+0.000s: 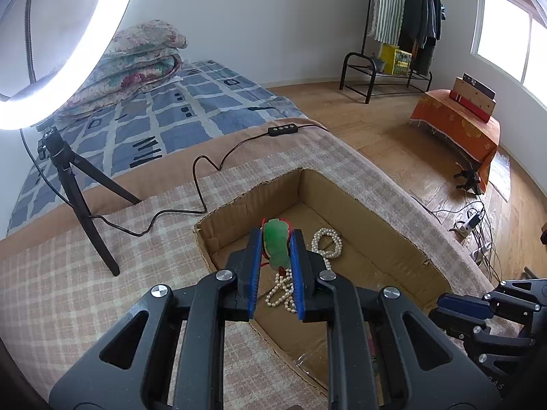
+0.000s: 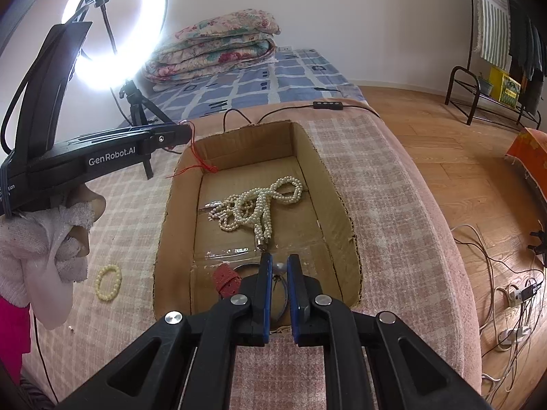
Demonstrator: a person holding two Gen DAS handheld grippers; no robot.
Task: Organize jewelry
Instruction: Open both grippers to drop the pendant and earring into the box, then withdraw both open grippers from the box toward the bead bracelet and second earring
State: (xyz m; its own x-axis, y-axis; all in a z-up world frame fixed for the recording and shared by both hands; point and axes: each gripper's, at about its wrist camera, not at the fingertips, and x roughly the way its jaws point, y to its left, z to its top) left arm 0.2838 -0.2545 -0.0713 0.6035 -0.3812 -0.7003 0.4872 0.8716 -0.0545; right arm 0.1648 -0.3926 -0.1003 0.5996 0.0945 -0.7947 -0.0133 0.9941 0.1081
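The left claw is clamped on a green jade pendant with a red cord, held over the open cardboard box on the checked bed cover. The right claw is low at the near end of the box, its blue pads slightly apart beside a grey pearl, not pressing it. A pearl necklace lies heaped on the box floor, a small bead bracelet on the cover to the box's left
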